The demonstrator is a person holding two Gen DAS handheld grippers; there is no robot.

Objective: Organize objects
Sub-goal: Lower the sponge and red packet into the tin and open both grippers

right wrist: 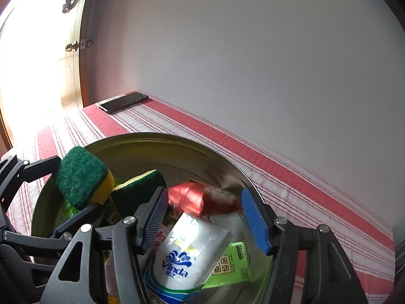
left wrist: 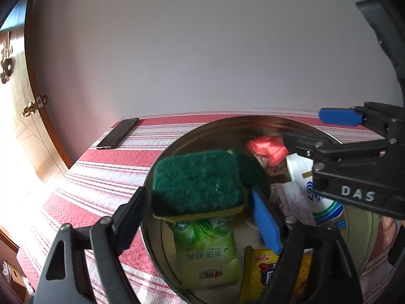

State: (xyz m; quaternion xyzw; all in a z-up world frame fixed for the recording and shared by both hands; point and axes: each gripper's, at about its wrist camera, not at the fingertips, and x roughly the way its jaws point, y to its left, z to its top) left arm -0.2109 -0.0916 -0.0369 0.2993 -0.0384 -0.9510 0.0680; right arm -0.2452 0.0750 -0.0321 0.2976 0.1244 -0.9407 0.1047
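A round metal bowl [left wrist: 157, 167] [right wrist: 152, 147] sits on the red-and-white striped cloth. My left gripper [left wrist: 202, 210] is shut on a green-and-yellow sponge [left wrist: 197, 182] [right wrist: 81, 177] and holds it over the bowl's left side. My right gripper [right wrist: 205, 217] is open and empty above the bowl, over a white Vinda tissue pack [right wrist: 187, 253] [left wrist: 303, 174]. Inside the bowl lie a second sponge [right wrist: 136, 190], a red bundle [right wrist: 187, 197] [left wrist: 268, 147], a green packet [left wrist: 207, 250] [right wrist: 230, 266] and a yellow packet [left wrist: 260, 271].
A black phone [left wrist: 117, 133] [right wrist: 124, 102] lies at the table's far left corner by the white wall. A wooden door with a brass knob [left wrist: 31, 109] stands left of the table. Striped cloth [left wrist: 83, 187] spreads left of the bowl.
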